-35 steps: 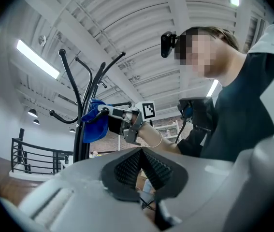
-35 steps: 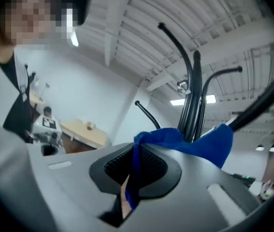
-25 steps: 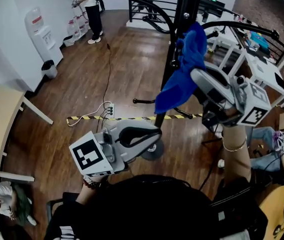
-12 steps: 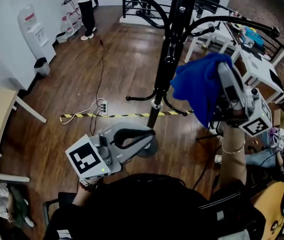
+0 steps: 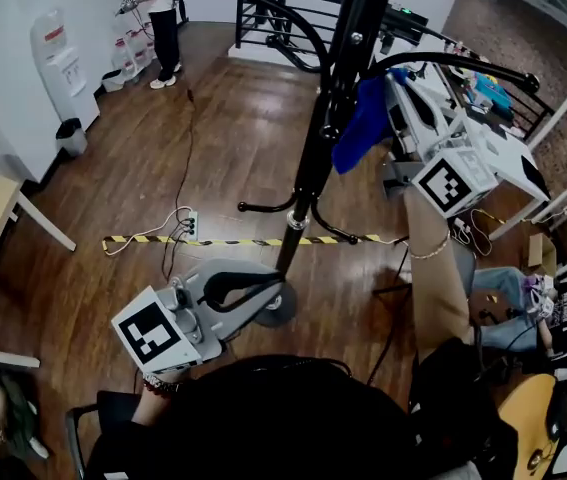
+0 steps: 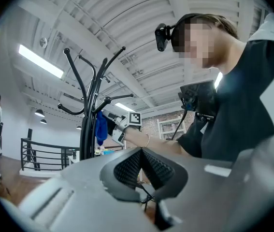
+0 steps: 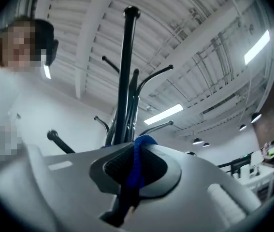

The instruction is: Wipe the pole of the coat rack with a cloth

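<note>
cloth [image 5: 364, 120] swung back beside pole [image 5: 312, 160], clamped in r gripper [image 7: 136, 151].

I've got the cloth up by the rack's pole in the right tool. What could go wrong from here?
1. The right tool pinches only a thin fold of the blue cloth; dragging on the pole may pull it free.
2. A curved hook arm passes close by that tool and could snag it.
3. The left tool hangs low, shut and empty, so nothing steadies the pole if you press hard.
</note>
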### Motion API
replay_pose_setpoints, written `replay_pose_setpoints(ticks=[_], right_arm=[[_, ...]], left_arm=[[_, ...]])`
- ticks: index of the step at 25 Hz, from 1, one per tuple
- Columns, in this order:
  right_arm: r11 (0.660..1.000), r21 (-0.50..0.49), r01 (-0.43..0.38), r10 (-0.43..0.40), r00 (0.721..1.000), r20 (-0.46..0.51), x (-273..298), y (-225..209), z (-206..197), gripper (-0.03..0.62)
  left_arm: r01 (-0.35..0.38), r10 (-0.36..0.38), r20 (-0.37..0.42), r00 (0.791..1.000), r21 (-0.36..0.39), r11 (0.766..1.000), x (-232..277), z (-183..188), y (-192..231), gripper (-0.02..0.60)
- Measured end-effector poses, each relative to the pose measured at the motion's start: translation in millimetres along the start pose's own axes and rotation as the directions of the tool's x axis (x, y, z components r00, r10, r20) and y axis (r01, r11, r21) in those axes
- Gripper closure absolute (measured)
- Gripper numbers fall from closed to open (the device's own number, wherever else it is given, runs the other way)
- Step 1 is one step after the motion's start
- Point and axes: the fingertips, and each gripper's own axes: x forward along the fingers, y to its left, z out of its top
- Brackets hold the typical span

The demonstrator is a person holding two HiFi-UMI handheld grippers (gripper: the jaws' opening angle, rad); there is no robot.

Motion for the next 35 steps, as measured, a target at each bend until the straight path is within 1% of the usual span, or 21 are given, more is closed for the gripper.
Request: replay_pose_setpoints(ticks=[1,3,6,8,10,11,12,13,14,15,16,17,18,19,21,23,27,29,30,33,35], right_arm=[[0.996,-0.075,0.04,-0.043,0.999,-0.032,-1,-5,-6,0.569],[0.973,-0.211,0.098,-0.113,0.992,-0.056,-5,-15,-12,0.569],[0.924,-0.334,0.187,-0.228,0.97,-0.086,-17,-38,-15,0.569],[0.883,-0.378,0.278,-0.342,0.932,-0.115,-29,-63,-17,0.569],[0.833,-0.397,0.386,-0.466,0.875,-0.128,-46,-89,-17,0.569],[0.815,-0.394,0.426,-0.504,0.855,-0.118,-55,-96,-13,0.569],[0.812,-0.381,0.443,-0.511,0.854,-0.097,-61,-95,-6,0.569],[0.828,-0.363,0.427,-0.48,0.875,-0.065,-65,-85,2,0.569],[0.858,-0.347,0.379,-0.412,0.911,-0.026,-66,-67,11,0.569],[0.889,-0.341,0.307,-0.321,0.947,0.014,-66,-42,19,0.569],[0.91,-0.345,0.229,-0.226,0.973,0.049,-65,-15,25,0.569],[0.921,-0.354,0.161,-0.145,0.987,0.072,-64,10,26,0.569],[0.925,-0.362,0.112,-0.088,0.993,0.083,-62,30,25,0.569],[0.927,-0.365,0.082,-0.054,0.995,0.086,-59,44,21,0.569],[0.93,-0.365,0.055,-0.023,0.996,0.092,-48,59,14,0.569],[0.927,-0.373,0.036,-0.004,0.996,0.086,-29,63,6,0.569],[0.899,-0.438,-0.003,0.01,1.0,0.015,0,67,-24,0.569],[0.874,-0.485,-0.001,-0.014,1.0,-0.026,-2,67,-39,0.569],[0.871,-0.492,-0.001,-0.026,0.999,-0.047,-6,65,-48,0.569],[0.9,-0.436,-0.024,-0.03,0.993,-0.117,-20,62,-81,0.569],[0.908,-0.418,-0.031,-0.043,0.985,-0.166,-29,64,-102,0.569]], left_arm=[[-0.021,0.021,0.01,1.0,0.003,1.0,-2,1,2,0.577],[-0.081,0.08,0.035,0.996,0.008,0.997,-9,5,10,0.577],[-0.132,0.131,0.064,0.989,0.02,0.991,-21,9,19,0.577],[-0.152,0.15,0.075,0.986,0.025,0.988,-25,11,24,0.577],[-0.178,0.176,0.062,0.982,0.042,0.983,-27,12,28,0.577],[-0.188,0.185,0.043,0.982,0.059,0.98,-26,9,30,0.577],[-0.191,0.19,0.022,0.982,0.072,0.979,-26,7,30,0.577],[-0.19,0.19,0.009,0.982,0.078,0.979,-26,5,30,0.577],[-0.184,0.185,0.004,0.983,0.077,0.98,-25,5,29,0.577],[-0.177,0.177,0.004,0.984,0.075,0.981,-24,6,28,0.577],[-0.166,0.166,0.004,0.986,0.074,0.983,-23,7,28,0.577],[-0.15,0.151,0.001,0.989,0.077,0.986,-20,8,26,0.577],[-0.127,0.128,-0.005,0.992,0.081,0.989,-16,8,24,0.577],[-0.099,0.1,-0.01,0.995,0.086,0.991,-12,10,21,0.577],[-0.048,0.049,-0.01,0.999,0.099,0.994,-3,14,12,0.577],[-0.025,0.025,0.002,1.0,0.116,0.993,1,19,4,0.577],[-0.062,0.067,-0.024,0.997,0.169,0.984,-10,14,-1,0.577],[-0.08,0.088,-0.037,0.995,0.179,0.981,-18,11,1,0.577],[-0.086,0.093,-0.036,0.995,0.177,0.98,-22,10,1,0.577],[-0.105,0.114,-0.043,0.993,0.164,0.981,-29,2,1,0.577],[-0.121,0.129,-0.049,0.99,0.144,0.982,-34,-4,1,0.577]])
